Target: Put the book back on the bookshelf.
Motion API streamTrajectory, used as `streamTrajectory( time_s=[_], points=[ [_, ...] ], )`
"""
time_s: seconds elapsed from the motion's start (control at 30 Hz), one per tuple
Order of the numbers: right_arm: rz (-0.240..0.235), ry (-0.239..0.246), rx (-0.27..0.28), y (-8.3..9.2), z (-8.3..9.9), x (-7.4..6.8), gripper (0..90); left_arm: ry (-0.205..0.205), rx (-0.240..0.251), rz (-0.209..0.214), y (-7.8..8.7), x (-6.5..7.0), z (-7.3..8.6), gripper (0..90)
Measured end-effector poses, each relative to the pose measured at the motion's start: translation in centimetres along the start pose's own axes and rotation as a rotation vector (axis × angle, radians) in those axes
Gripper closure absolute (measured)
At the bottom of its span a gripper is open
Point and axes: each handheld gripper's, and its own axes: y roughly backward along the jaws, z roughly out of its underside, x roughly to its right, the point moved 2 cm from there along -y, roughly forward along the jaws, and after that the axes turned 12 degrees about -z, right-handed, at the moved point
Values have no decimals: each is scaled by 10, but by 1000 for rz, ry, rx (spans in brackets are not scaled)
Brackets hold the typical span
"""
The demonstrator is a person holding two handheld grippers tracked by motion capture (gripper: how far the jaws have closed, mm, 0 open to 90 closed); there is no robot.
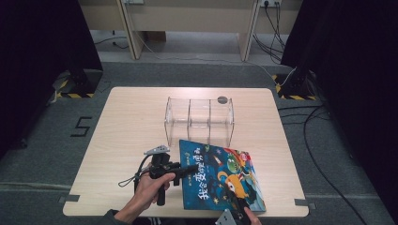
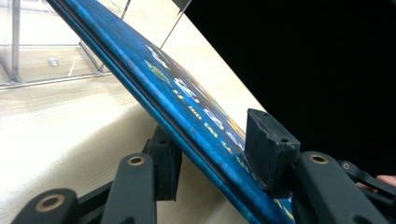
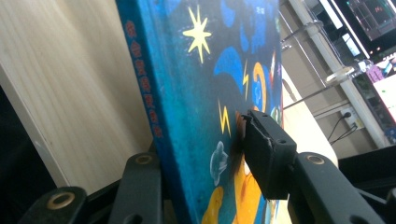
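A lab or recording studio is showing here: black curtains are hanging beyond the table, cables are trailing over grey carpet, with hazard-taped stand bases nearby.

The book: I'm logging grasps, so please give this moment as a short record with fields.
book: blue picture book, lifted off the wooden table
left gripper: shut on book's spine edge
right gripper: shut on book's near edge
organizer: clear three-compartment rack behind the book, empty
contact: pad on cover
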Motion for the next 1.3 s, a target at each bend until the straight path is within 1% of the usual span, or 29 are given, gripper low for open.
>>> streamTrajectory(
  time_s=[0.07,0.1,0.3,0.33,0.47,0.53,0.67,0.77,0.8,0.87,0.9,0.97,1.0,1.07,1.13,1.2,1.23,1.3],
  points=[
    [1,-31,16,3,0,1,613,5,-3,14,0,0,0,536],
    [-1,-56,32,5,1,3,615,5,-4,19,0,0,0,521],
    [-4,-120,82,11,4,11,620,-5,-7,43,0,3,0,450],
    [-5,-137,95,12,4,12,620,4,-10,53,1,3,0,436],
    [-14,-231,162,18,7,23,620,48,-32,99,0,-1,1,386],
    [-18,-264,184,20,8,25,620,57,-44,116,0,-1,2,374],
    [-20,-305,215,22,10,29,618,60,-66,132,-1,-3,3,346],
    [-27,-340,242,24,11,34,617,61,-94,154,-2,-5,5,313],
    [-29,-347,247,24,11,35,617,60,-99,159,-2,-6,5,308],
    [-31,-349,249,24,11,35,615,70,-91,165,-2,-7,5,307],
    [-32,-352,249,24,10,36,615,68,-92,171,-2,-8,5,303],
    [-37,-362,253,24,10,37,613,78,-96,195,-2,-9,5,288],
    [-40,-366,254,24,10,37,611,97,-99,221,-1,-10,5,288],
    [-42,-380,258,25,9,39,610,120,-89,245,0,-12,5,288],
    [-45,-386,262,25,9,40,608,129,-78,259,4,-14,5,284],
    [-48,-398,268,25,9,41,607,136,-31,248,10,-16,3,272],
    [-47,-407,274,26,9,42,607,142,-4,256,14,-17,2,271],
    [-49,-424,288,27,10,45,606,137,25,255,19,-19,1,275]
  ],
)
